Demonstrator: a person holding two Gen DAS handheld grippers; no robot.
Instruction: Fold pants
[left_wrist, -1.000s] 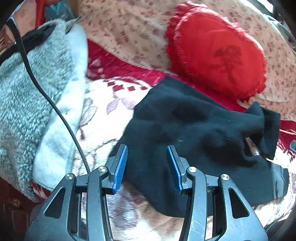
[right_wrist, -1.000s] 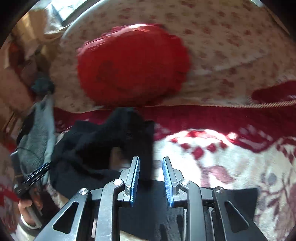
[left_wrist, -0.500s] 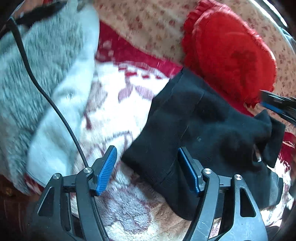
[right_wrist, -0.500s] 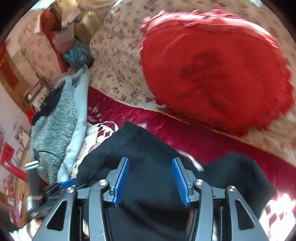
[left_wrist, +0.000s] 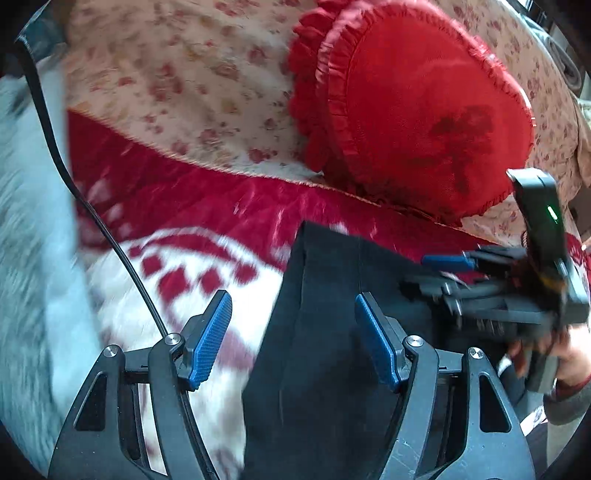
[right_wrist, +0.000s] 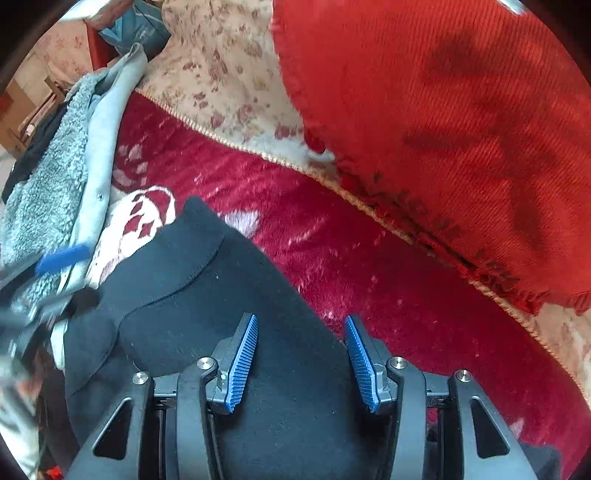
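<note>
The pants are plain black, lying on a blanket of deep red with a white and red diamond pattern. The frilled cushion is bright red with a darker motif, against cream fabric sprigged with small red flowers; both grippers carry blue ribbed pads.

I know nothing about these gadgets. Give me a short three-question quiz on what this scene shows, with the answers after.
1. True or false: the black pants lie on a red and white blanket.
2. What is the frilled item behind the pants? A) a grey fleece B) a red heart-shaped cushion C) a blue towel
3. Fill in: the blue-padded fingers of the right gripper stand ____, clamping nothing.

Key:
1. True.
2. B, the red heart-shaped cushion.
3. Apart; the left gripper is open too, over the pants' edge.
</note>
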